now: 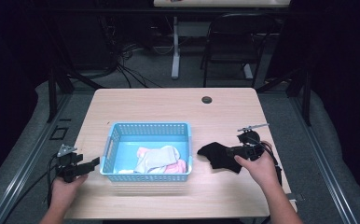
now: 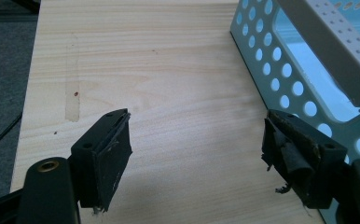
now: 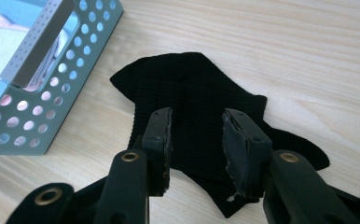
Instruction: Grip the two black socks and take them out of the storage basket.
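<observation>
Holding pink and white socks, blue basket.

blue basket cropped by frame edge, black sock partly behind claw

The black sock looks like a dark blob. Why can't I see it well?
In the high view the room is dim and the black sock swallows light, so it blurs into the right gripper. In the right gripper view, brighter and closer, its ribbed knit shows.
</observation>
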Demonstrator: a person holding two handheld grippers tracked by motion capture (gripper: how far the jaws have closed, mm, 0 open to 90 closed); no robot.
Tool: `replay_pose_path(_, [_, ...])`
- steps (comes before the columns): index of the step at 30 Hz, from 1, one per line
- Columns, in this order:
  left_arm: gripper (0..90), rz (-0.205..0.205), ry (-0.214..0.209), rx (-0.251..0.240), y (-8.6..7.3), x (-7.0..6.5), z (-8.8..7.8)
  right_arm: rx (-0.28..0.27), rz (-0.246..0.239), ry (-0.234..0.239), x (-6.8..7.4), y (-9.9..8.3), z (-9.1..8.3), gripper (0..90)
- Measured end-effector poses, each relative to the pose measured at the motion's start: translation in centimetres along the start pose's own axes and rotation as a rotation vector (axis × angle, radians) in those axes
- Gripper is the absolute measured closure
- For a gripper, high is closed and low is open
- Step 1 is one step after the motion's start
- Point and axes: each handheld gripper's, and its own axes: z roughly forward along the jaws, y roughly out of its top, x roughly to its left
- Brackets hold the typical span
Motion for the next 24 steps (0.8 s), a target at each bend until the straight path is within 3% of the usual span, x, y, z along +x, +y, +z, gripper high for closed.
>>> replay_pose_path(10, [23.6,0.003,0.0,0.001,0.0,0.0,0.0,-0.015,-0.045,0.009,1.6,-0.4,0.8,58.1])
replay_pose_path(24, [23.6,0.002,0.0,-0.001,0.0,0.0,0.0,-0.042,-0.071,0.021,3.3,-1.4,2.1,55.0])
